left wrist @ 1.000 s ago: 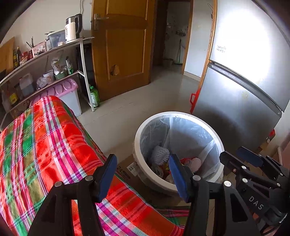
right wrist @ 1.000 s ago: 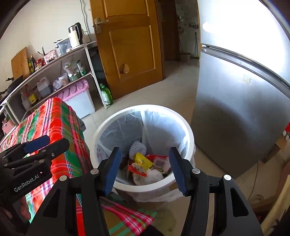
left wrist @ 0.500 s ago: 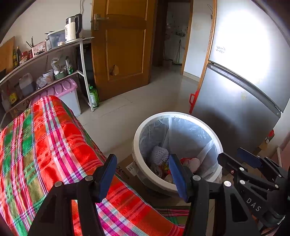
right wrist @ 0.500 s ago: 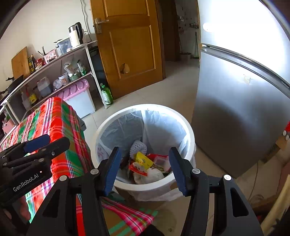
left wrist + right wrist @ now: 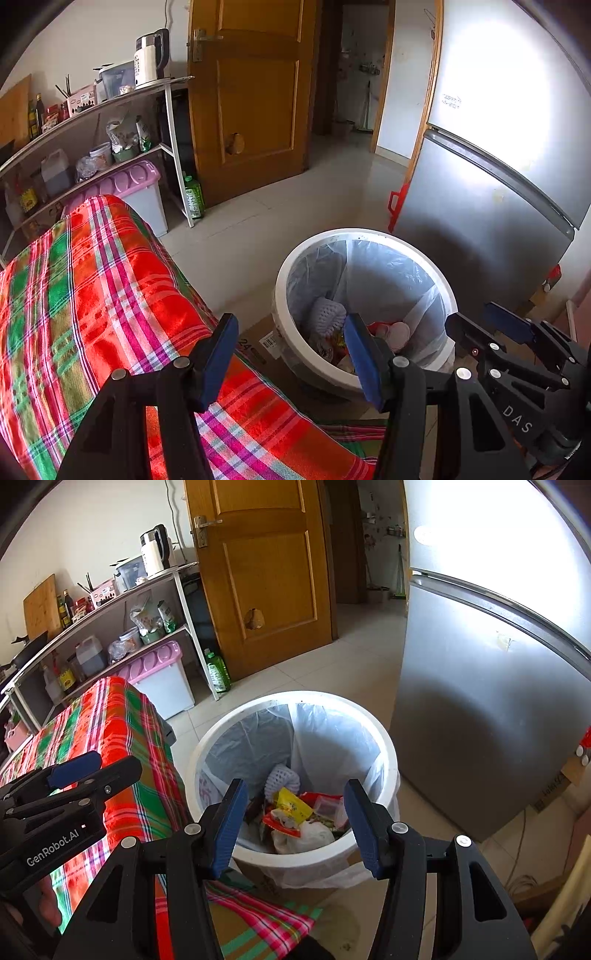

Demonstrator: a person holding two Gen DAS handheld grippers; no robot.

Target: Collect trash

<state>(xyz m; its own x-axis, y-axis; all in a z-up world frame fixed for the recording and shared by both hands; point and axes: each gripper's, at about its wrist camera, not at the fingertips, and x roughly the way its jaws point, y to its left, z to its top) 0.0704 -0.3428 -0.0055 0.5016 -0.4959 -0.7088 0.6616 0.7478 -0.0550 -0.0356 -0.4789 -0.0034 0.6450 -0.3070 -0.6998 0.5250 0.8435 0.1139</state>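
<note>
Nothing has moved since earlier: left gripper (image 5: 290,356) and right gripper (image 5: 293,825) hover above the bin (image 5: 384,734), jaws apart, empty. Recommend seeking remaining litter beside it.

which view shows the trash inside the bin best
The right wrist view: the trash lies in plain sight inside the white bin. In the left wrist view, the bin's near wall and the left hand-held gripper hide most of it.
</note>
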